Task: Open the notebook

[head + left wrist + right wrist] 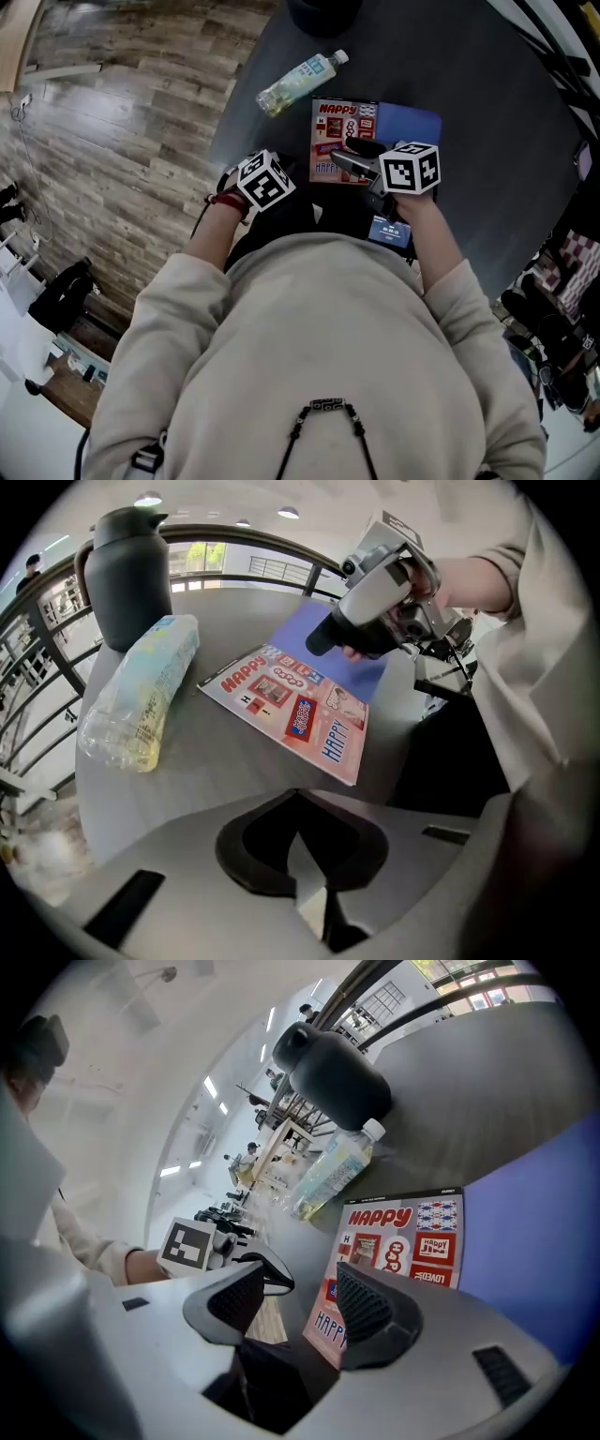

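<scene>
Floor [122,122]: wood-look planks, showing past the worktop's curved edge on the person's left in the head view.
Worktop [487,141]: dark grey and round-edged; it carries the jug, the bottle and the notebook.
Person [319,347]: in a pale sweatshirt, close against the near edge of the worktop, one gripper in each hand.
Jug [127,574]: dark and lidded, upright at the far side of the worktop, beyond the bottle.
Notebook [337,117]: flat on the worktop straight ahead of the person. A printed face with red "HAPPY" lettering lies upward, and a plain blue panel joins it on the person's right. Whether that panel is a turned cover or a page cannot be told.
Bottle [300,82]: clear plastic with a white cap, on its side between the jug and the notebook, near the notebook's far left corner but apart from it.
Right gripper [300,1279]: jaws apart, nothing clamped; it hangs over the near part of the notebook, whose printed corner shows in the gap between the jaws.
Left gripper [298,794]: jaws together with nothing between them; it is at the near left of the worktop, aimed at the notebook and short of it.
</scene>
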The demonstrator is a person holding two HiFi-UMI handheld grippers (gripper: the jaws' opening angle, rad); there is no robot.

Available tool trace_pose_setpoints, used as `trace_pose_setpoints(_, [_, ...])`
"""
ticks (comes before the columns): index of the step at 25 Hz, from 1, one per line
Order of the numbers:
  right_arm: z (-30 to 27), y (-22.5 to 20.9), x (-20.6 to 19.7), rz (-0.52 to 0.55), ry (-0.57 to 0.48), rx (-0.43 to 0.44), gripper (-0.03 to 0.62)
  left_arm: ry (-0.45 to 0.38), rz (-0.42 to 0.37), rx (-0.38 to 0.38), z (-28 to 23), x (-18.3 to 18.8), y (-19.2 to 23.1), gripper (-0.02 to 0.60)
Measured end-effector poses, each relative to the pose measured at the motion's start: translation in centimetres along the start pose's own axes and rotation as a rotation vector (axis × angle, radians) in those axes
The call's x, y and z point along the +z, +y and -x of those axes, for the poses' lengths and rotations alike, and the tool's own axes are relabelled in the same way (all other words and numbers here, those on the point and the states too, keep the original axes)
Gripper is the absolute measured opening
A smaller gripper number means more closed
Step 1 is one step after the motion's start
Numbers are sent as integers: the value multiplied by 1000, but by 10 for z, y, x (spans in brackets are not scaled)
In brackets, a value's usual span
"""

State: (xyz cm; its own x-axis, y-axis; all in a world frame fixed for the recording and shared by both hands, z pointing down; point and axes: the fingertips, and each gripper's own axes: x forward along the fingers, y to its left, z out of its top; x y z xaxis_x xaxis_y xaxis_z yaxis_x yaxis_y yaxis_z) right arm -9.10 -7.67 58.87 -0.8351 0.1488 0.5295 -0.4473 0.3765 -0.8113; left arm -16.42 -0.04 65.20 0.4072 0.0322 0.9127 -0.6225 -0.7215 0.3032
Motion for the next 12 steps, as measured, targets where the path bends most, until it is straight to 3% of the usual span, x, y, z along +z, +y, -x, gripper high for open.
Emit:
trace_pose_setpoints(3, [-1,-7,-1,1,2,-7,253,-27,15,-4,-1,7,1,0])
trace_pose_setpoints(5, [5,-9,5,12,-23,-31,228,-92,50,-26,7,23,1,0])
trace_pose_setpoints(8, [32,1,26,10,-120,-52,30,-278,127,-115,34,68,-9,0])
trace_pose_setpoints(12, [79,31,53,49,-240,-34,18,-522,249,-218,86,131,-23,1])
